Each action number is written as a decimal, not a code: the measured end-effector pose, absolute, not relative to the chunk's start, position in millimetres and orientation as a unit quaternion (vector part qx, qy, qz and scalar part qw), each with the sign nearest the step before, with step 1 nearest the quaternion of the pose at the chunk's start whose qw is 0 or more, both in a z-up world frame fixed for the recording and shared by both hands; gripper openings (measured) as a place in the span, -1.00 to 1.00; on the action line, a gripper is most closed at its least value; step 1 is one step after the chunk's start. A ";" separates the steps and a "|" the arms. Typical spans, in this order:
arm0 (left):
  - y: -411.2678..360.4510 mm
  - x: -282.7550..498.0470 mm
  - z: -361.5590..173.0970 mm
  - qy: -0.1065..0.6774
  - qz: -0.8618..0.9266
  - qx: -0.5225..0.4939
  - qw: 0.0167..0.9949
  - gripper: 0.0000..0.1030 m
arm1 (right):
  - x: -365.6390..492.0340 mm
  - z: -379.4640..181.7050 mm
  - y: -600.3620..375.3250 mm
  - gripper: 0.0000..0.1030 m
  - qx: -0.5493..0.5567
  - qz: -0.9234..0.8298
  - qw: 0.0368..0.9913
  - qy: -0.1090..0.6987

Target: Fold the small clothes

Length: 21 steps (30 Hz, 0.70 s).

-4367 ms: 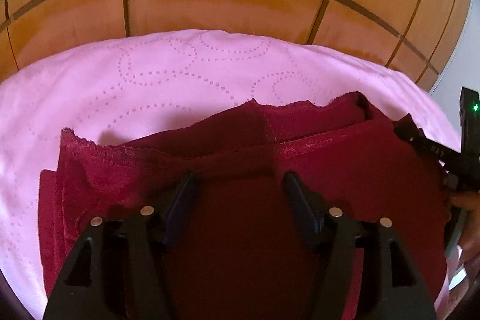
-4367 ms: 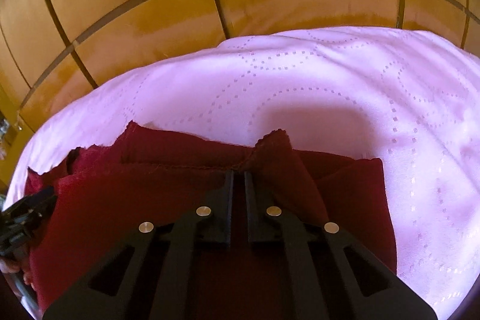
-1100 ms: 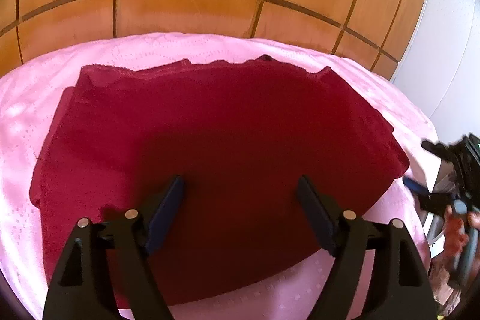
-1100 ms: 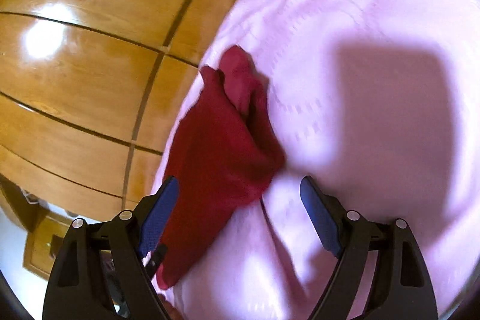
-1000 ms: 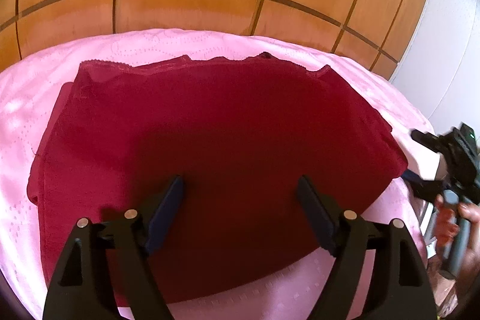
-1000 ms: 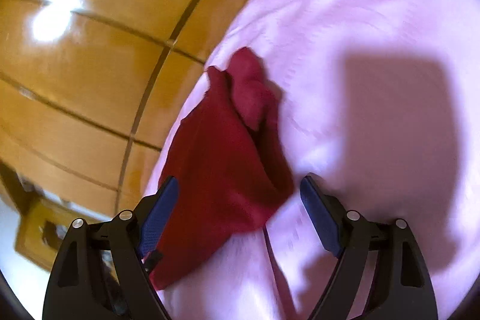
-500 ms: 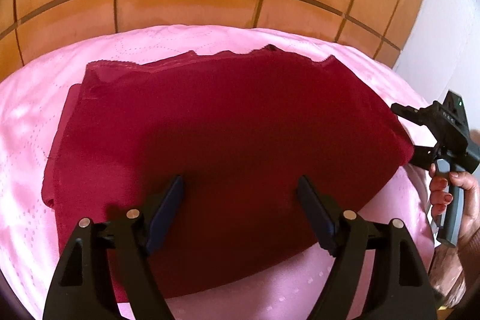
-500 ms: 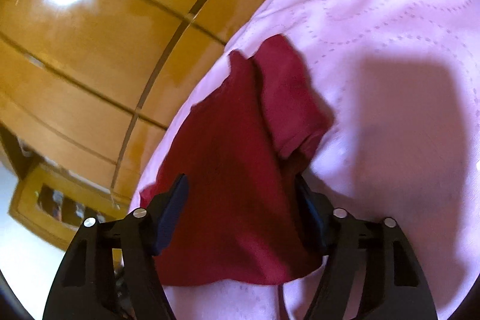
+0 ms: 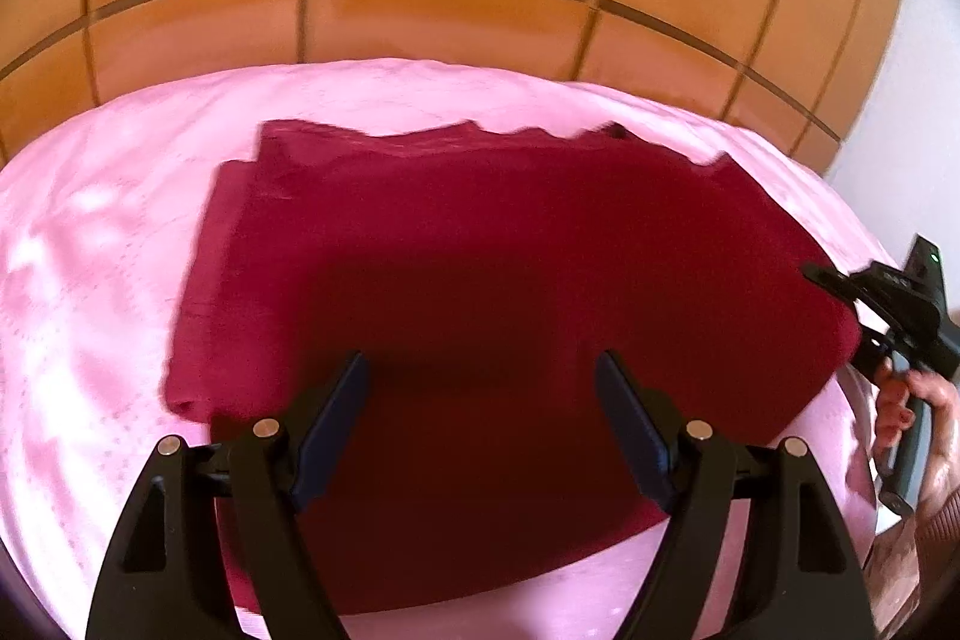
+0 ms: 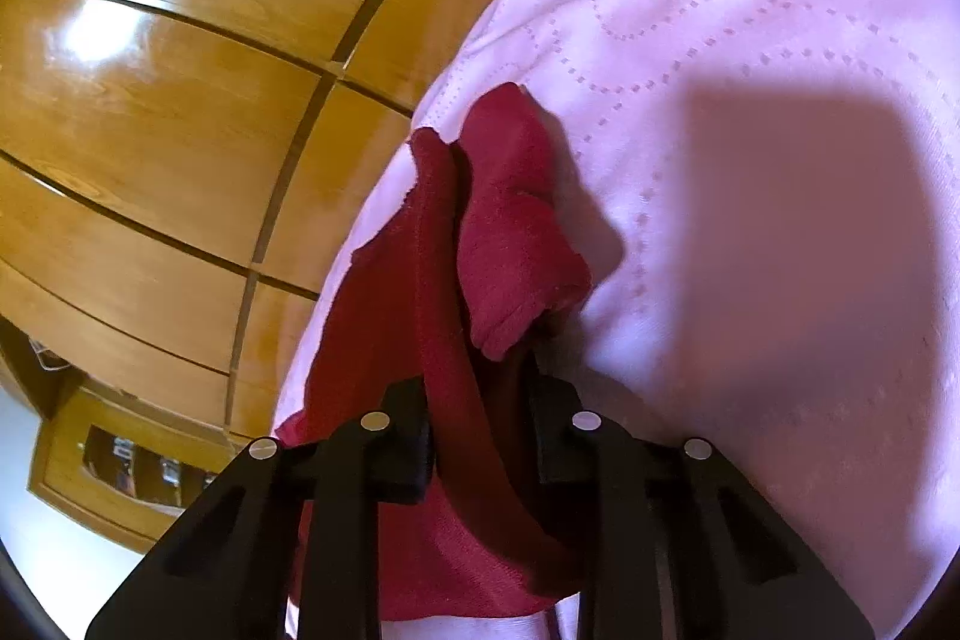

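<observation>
A dark red garment (image 9: 480,250) lies folded and flat on the pink bedcover (image 9: 90,280). My left gripper (image 9: 480,361) hovers over its near part, open, with nothing between the fingers. In the left wrist view my right gripper (image 9: 864,298) reaches the garment's right edge, held by a person's hand (image 9: 912,400). In the right wrist view the right gripper (image 10: 477,388) has its jaws closing, with the garment (image 10: 516,232) bunched between the pads; that edge is lifted into a fold off the bedcover (image 10: 750,40).
A glossy wooden panelled wall (image 9: 420,10) rises right behind the bed and fills the left of the right wrist view (image 10: 150,130). A white wall (image 9: 888,130) stands at the right. A wooden cabinet (image 10: 120,460) sits low at the left.
The right gripper slid onto the garment's edge and its jaws narrowed from wide open to a pinch on the cloth. The left gripper shifted a little and stayed open.
</observation>
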<state>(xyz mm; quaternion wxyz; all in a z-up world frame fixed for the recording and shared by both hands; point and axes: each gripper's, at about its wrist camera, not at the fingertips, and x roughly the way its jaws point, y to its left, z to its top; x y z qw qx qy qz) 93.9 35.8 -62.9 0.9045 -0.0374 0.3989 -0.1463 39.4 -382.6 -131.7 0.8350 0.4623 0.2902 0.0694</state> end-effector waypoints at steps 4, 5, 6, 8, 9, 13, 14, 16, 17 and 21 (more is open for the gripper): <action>64.2 97.0 -57.5 0.388 -0.114 -0.064 0.912 0.50 | 36.6 -114.0 -378.1 -0.59 0.476 0.074 0.833 0.272; 70.5 97.4 -56.1 0.385 -0.108 -0.070 0.914 0.50 | 34.1 -108.3 -376.5 -0.59 0.473 0.076 0.836 0.269; 79.7 97.3 -54.1 0.379 -0.100 -0.081 0.917 0.50 | 33.4 -102.6 -373.9 -0.59 0.470 0.077 0.838 0.266; 92.5 97.2 -51.6 0.371 -0.081 -0.088 0.921 0.52 | 32.3 -89.6 -367.6 -0.60 0.467 0.080 0.841 0.262; 102.0 96.8 -50.5 0.365 -0.069 -0.096 0.923 0.52 | 31.7 -82.3 -363.8 -0.60 0.466 0.083 0.842 0.260; 127.2 100.4 -56.2 0.368 -0.045 -0.116 0.922 0.55 | 31.4 -54.1 -346.1 -0.60 0.444 0.094 0.854 0.252; 131.4 100.6 -58.4 0.371 -0.039 -0.120 0.920 0.55 | 32.3 -45.1 -338.9 -0.60 0.436 0.096 0.859 0.251; 142.0 99.4 -64.3 0.375 -0.031 -0.134 0.917 0.55 | 33.3 -32.3 -326.2 -0.60 0.426 0.107 0.864 0.245; 146.4 98.0 -67.1 0.376 -0.027 -0.141 0.915 0.55 | 33.8 -24.8 -317.9 -0.60 0.421 0.116 0.866 0.243; 160.9 93.5 -75.9 0.380 -0.017 -0.160 0.911 0.55 | 39.3 -1.0 -286.4 -0.60 0.398 0.144 0.874 0.240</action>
